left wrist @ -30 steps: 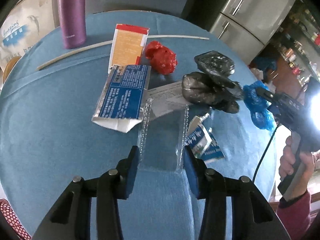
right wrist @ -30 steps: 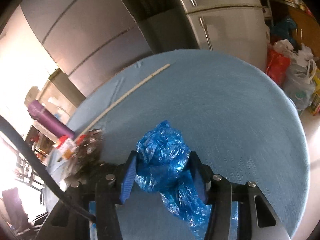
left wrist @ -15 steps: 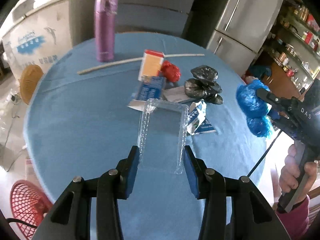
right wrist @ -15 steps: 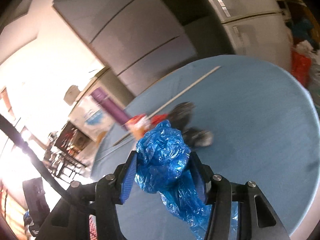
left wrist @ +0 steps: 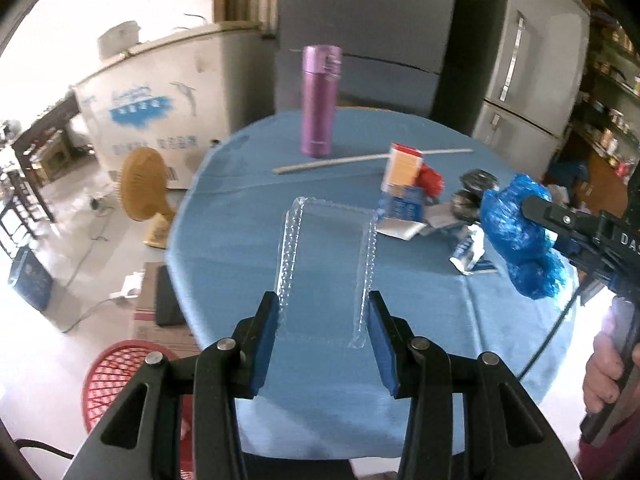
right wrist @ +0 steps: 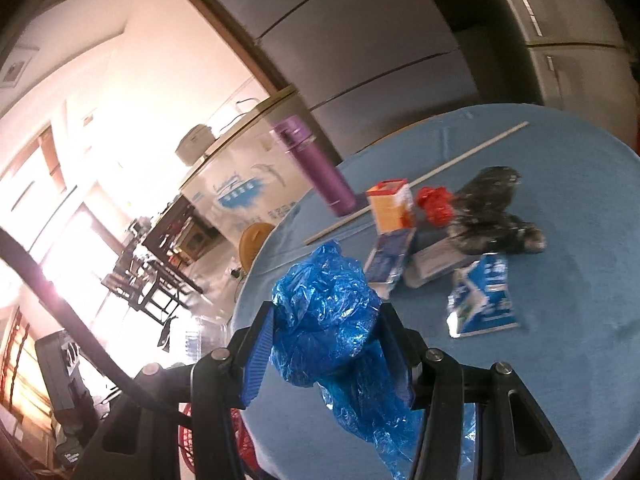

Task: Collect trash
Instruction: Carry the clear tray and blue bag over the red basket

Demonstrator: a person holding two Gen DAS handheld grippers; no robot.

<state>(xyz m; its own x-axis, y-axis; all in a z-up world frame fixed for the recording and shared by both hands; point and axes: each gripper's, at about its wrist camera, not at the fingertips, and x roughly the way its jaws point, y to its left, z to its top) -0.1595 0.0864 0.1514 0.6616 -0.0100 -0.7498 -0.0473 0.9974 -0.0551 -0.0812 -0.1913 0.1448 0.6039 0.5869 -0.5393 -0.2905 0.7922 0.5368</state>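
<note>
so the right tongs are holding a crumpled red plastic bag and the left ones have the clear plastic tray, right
Not quite: the right tongs hold a crumpled blue plastic bag, as the right wrist view shows. The crumpled red plastic bag lies on the table. The left tongs do grip the clear plastic tray.

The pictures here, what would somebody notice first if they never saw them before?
Probably the crumpled bright blue plastic bag, squeezed in the right gripper above the blue table. Next comes the clear plastic tray, held out flat between the left gripper fingers. Behind it a tall purple bottle stands upright at the table's far edge, near a heap of cartons and black bags.
</note>
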